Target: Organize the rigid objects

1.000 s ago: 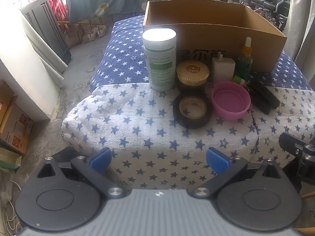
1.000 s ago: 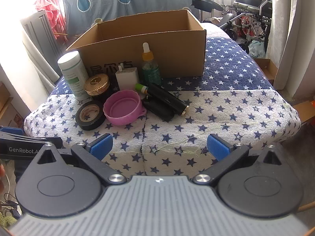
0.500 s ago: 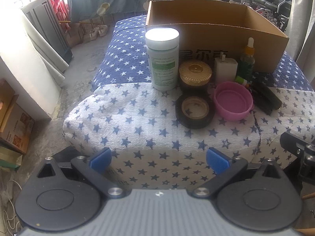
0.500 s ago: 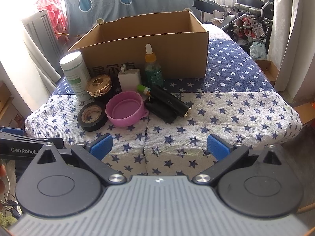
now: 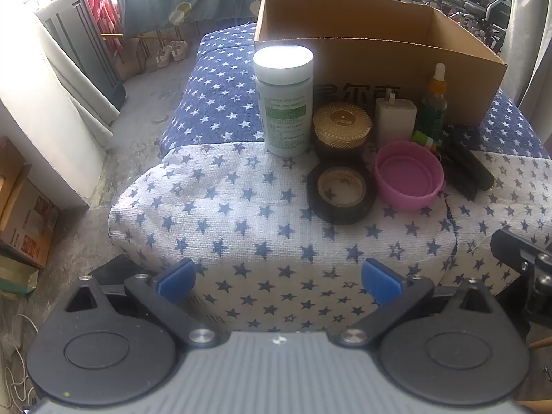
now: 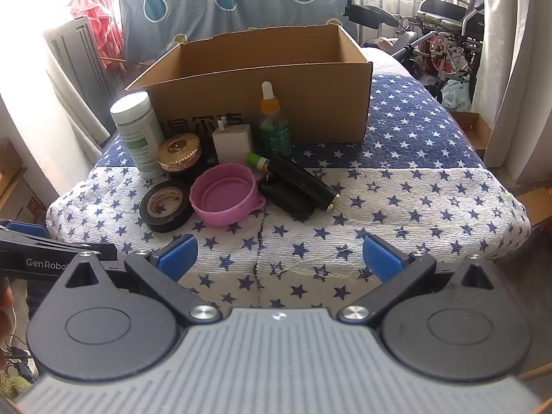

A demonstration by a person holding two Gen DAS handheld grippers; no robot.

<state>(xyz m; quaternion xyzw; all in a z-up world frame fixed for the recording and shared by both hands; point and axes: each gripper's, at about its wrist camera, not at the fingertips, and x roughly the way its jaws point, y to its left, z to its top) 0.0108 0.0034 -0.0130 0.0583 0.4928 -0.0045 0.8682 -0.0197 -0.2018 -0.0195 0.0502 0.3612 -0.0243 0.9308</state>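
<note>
An open cardboard box stands on a star-patterned bed. In front of it stand a white bottle, a gold-lidded jar, a white charger and a green dropper bottle. A black tape roll, a pink bowl and black cylinders lie nearer. My left gripper and right gripper are open and empty, short of the bed's front edge.
The bed cover is white in front and blue behind. A wheelchair stands far right. A folded grey panel leans far left, with cartons on the floor at left.
Both grippers have moved a little closer to the bed and objects; the objects look slightly larger. Both stay open and empty.
</note>
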